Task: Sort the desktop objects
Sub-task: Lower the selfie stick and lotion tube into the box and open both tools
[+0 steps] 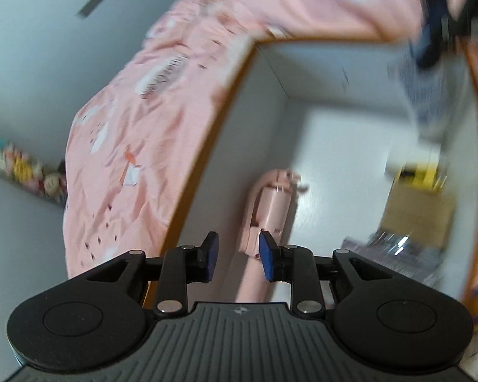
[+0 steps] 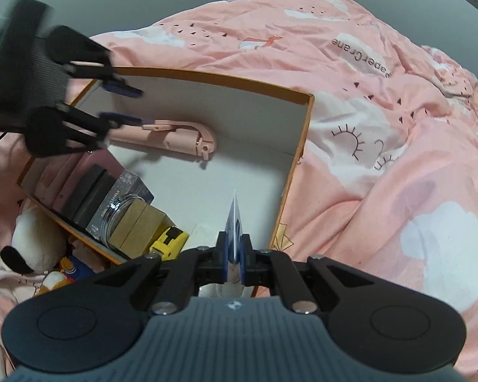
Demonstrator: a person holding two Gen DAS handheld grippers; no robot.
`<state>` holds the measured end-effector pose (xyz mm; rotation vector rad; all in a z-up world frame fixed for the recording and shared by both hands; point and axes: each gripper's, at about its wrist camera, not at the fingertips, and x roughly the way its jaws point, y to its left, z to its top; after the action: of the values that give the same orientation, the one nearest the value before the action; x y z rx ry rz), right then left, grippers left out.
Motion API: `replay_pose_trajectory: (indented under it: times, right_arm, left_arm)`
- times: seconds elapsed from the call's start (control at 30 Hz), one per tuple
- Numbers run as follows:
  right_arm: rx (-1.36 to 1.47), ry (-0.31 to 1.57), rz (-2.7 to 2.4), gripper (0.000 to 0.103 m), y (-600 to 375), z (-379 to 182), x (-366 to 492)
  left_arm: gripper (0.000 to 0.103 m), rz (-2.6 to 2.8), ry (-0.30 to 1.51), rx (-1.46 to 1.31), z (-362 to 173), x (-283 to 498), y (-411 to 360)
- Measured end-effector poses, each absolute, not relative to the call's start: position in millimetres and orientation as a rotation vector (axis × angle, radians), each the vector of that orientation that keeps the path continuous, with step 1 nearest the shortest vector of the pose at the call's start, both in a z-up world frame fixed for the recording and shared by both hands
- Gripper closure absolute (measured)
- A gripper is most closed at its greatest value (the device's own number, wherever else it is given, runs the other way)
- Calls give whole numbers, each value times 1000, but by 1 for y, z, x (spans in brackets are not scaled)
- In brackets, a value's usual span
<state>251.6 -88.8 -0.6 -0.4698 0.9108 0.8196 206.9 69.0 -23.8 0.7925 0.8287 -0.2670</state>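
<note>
1. Pink bedding [image 2: 382, 133] carried an orange-rimmed box [image 2: 304, 146].
2. Left tool [image 2: 133, 105] stood partly open, empty, above the pink device [image 2: 178, 137] lying inside the box.
3. Right tool [image 2: 234, 254] clamped a thin blue-white card [image 2: 234, 222].

- A bedroom at home: pink cloud-print duvet [image 2: 382, 133] fills the scene from 12 to 4 o'clock
- Plush toys [image 2: 35, 248] lie at 8 o'clock

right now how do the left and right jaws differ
The left gripper has its jaws apart and empty, just above the pink folded tool lying in the box. The right gripper is shut on a thin blue-and-white packet. Both point down into that box.
</note>
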Motion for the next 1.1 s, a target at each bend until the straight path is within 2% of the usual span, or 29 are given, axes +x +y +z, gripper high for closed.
replay_pose_trajectory:
  times: [0.27,0.43,0.53,0.8,0.87,0.93,1.0,1.1]
  right_arm:
    - [-441,971,789,96,-91,-11,246]
    - [-420,998,782,95,-96,-15,244]
    - [-412,996,780,95,-97,-16,242]
    - [-343,960,788,89,-108,-5,230]
    - [-315,925,804,77,-113,3,223]
    - [-280,878,821,71,-119,11,214]
    - [-254,835,848,70,-123,19,202]
    - [-203,800,901,60,-124,25,183]
  left_arm:
    - [68,-158,787,456,31,171,80]
    - [65,-74,830,311,39,155,88]
    - [54,-28,859,173,41,140,99]
    - [54,109,889,-82,38,95,125]
    - [54,146,884,-124,39,83,130]
    - [54,179,876,-141,40,73,131]
    - [54,208,865,-156,42,66,130]
    - [54,246,858,-222,40,56,131]
